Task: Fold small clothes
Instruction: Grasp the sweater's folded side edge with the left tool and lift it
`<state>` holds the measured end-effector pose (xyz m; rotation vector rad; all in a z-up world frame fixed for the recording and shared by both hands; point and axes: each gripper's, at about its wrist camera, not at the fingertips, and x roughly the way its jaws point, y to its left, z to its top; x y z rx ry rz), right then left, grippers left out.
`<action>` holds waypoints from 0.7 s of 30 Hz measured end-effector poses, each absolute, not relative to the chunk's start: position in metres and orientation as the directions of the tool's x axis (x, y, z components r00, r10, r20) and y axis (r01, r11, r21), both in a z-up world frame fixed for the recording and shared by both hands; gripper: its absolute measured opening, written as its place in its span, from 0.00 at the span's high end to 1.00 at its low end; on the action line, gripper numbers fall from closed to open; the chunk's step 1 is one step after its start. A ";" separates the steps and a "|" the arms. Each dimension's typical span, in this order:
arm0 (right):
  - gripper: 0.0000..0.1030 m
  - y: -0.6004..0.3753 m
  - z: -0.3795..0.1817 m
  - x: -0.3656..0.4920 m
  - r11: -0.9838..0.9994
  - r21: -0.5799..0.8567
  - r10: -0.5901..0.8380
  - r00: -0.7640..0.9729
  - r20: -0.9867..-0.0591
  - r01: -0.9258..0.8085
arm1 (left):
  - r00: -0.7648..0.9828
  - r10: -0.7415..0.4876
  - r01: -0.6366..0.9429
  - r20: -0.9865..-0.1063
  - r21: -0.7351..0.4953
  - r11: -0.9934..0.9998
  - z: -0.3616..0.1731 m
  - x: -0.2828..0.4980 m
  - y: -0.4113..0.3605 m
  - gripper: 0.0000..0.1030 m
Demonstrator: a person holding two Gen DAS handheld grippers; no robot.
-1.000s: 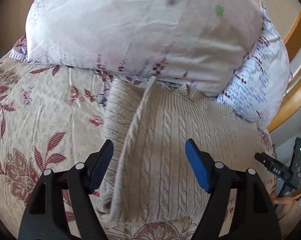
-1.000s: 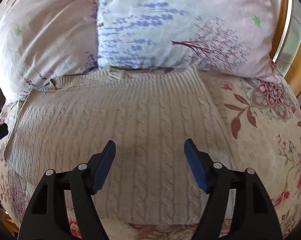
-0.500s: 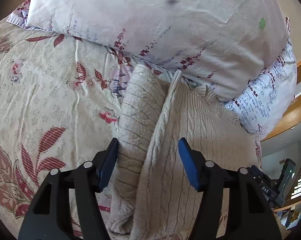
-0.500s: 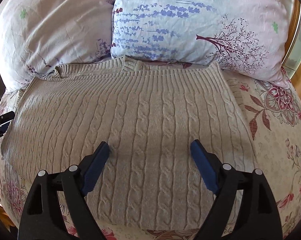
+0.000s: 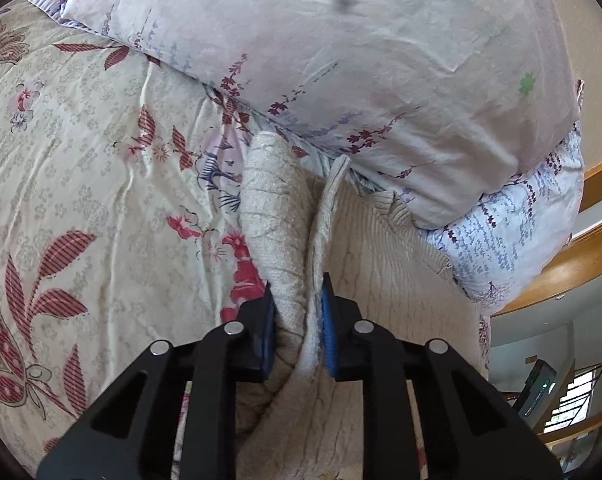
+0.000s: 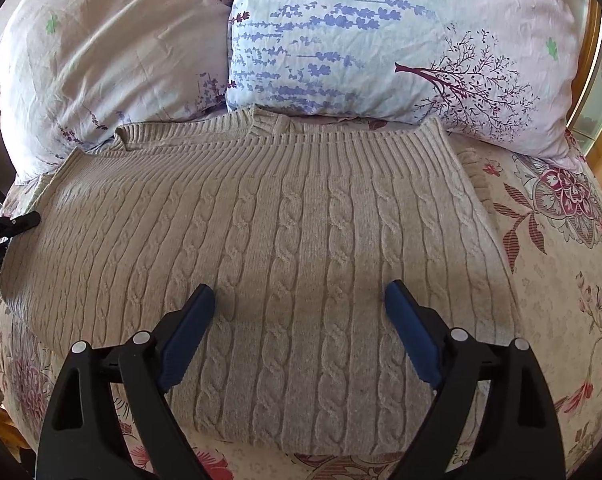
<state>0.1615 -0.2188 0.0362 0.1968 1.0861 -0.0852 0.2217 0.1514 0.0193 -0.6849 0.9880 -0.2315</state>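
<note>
Two grippers are seen over a beige cable-knit sweater (image 6: 301, 240) spread on the bed's floral bedspread (image 5: 81, 200). A bunched sleeve fold (image 5: 277, 224) at the sweater's left edge is clamped by the left gripper (image 5: 297, 320). The right gripper (image 6: 299, 320) is held spread wide above the sweater's near middle. Farther off, two pillows (image 6: 381, 40) are touched by the collar.

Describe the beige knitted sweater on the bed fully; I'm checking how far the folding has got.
The beige cable-knit sweater lies flat on the floral bedspread, its ribbed collar against the two floral pillows. Vertical cable braids run down its body. At its left side, the left gripper is shut on a bunched fold, the sleeve included, it seems. The right gripper hovers open over the body, its blue-padded fingers gripping nothing.
</note>
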 end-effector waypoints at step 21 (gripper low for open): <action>0.13 -0.236 0.051 0.143 0.965 0.191 0.078 0.499 -0.863 0.179 | 0.531 -0.654 0.150 -0.540 -0.699 0.699 0.080 0.213 0.005 0.86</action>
